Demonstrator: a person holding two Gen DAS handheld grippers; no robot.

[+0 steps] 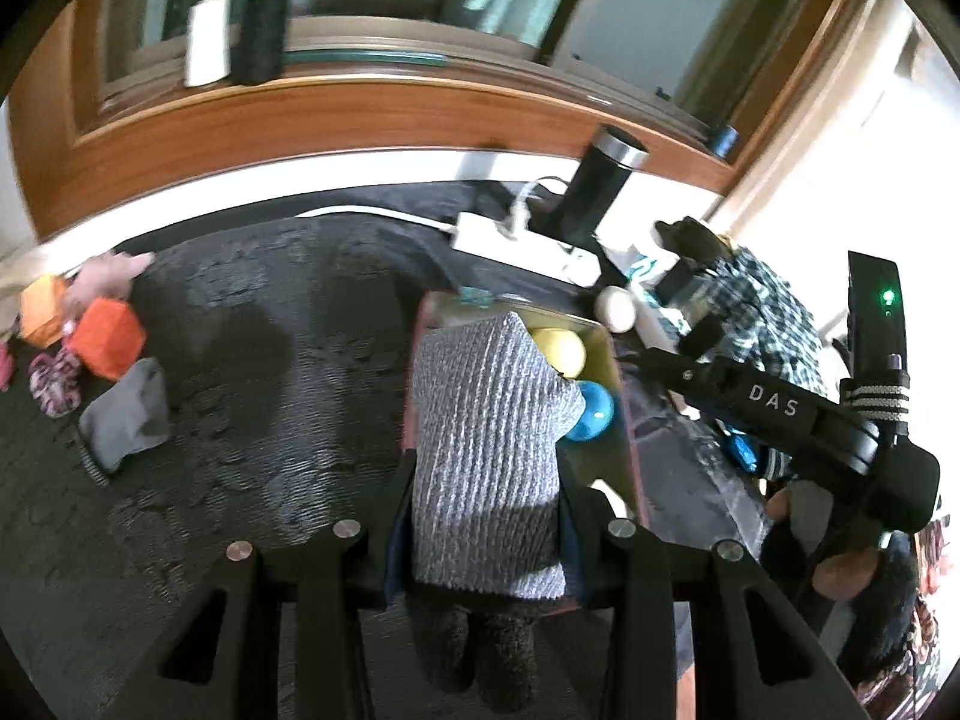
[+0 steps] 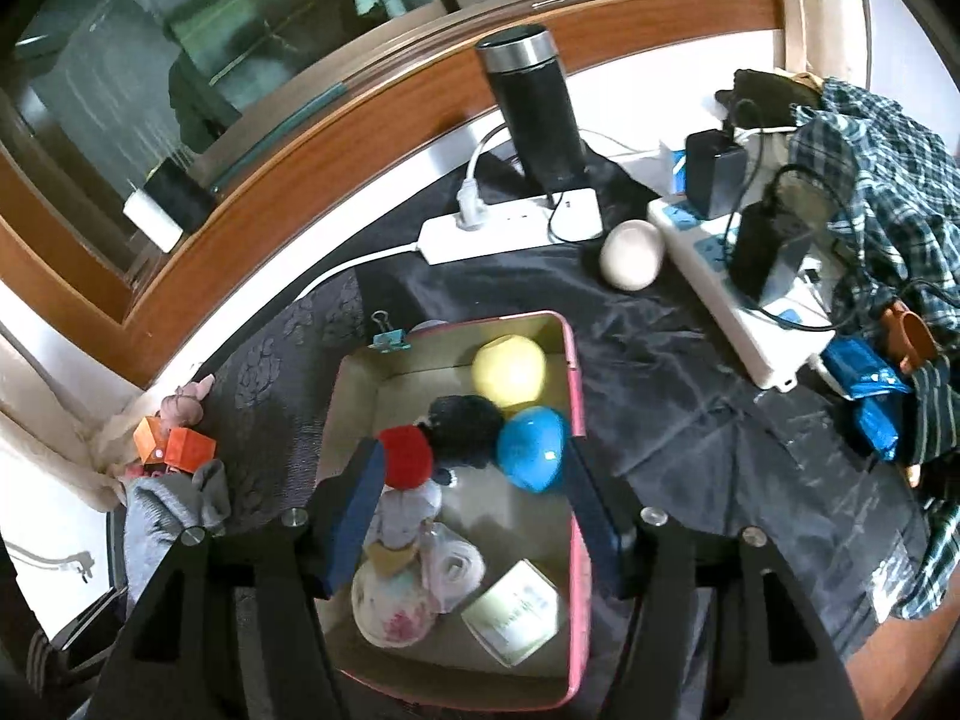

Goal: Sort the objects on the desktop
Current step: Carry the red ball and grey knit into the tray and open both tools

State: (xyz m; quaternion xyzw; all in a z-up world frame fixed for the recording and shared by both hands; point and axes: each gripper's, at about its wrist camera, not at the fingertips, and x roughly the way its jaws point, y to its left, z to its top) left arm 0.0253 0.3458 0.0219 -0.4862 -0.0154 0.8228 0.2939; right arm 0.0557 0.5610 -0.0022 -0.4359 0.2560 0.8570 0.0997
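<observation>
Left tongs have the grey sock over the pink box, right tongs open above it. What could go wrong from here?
1. The grey knit sock in the left tongs hangs past the pink box edge; dropped now, it may drape over the rim.
2. The right tongs sit open low over the red ball and blue ball; closing could knock them.
3. Both tongs are converging on one box, so a collision looks possible.

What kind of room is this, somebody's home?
Probably a home, at a desk under a wood-framed window. Power strips with chargers, a plaid shirt heaped at the side and a pink box of small toys suggest a lived-in room.
</observation>
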